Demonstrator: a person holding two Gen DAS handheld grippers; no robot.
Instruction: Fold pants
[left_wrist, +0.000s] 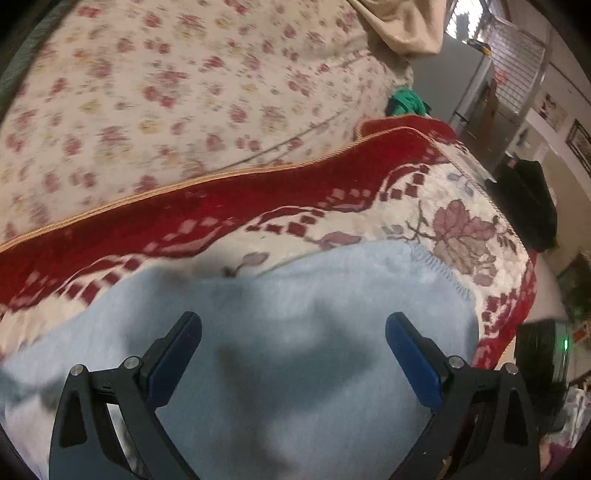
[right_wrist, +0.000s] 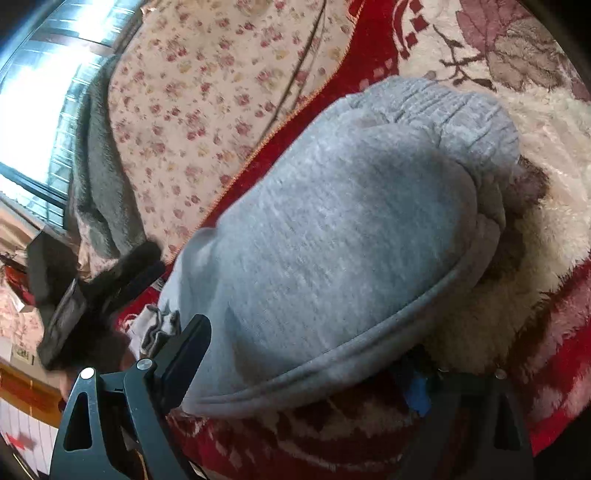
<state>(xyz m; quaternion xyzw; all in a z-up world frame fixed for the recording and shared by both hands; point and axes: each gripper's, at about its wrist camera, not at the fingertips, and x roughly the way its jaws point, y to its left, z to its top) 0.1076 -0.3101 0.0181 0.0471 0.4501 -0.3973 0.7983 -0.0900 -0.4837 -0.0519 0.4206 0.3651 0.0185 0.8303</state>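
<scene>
Light grey-blue pants (left_wrist: 295, 325) lie on a red and cream blanket (left_wrist: 221, 206). My left gripper (left_wrist: 293, 328) is open just above them, jaws wide apart, holding nothing. In the right wrist view the pants (right_wrist: 351, 229) lie folded in a bundle, with the ribbed waistband (right_wrist: 443, 107) at the far end. My right gripper (right_wrist: 306, 350) is open at the near folded edge. Its left finger (right_wrist: 188, 350) shows beside the cloth. Its right finger is mostly hidden under the fabric, only a blue bit (right_wrist: 417, 393) showing.
A floral sheet (left_wrist: 166, 92) covers the bed beyond the blanket. A green item (left_wrist: 404, 101) lies at its far edge. The bed edge drops off at right, with dark furniture (left_wrist: 528, 206). A grey cloth (right_wrist: 96, 177) and a window (right_wrist: 48, 74) are at left.
</scene>
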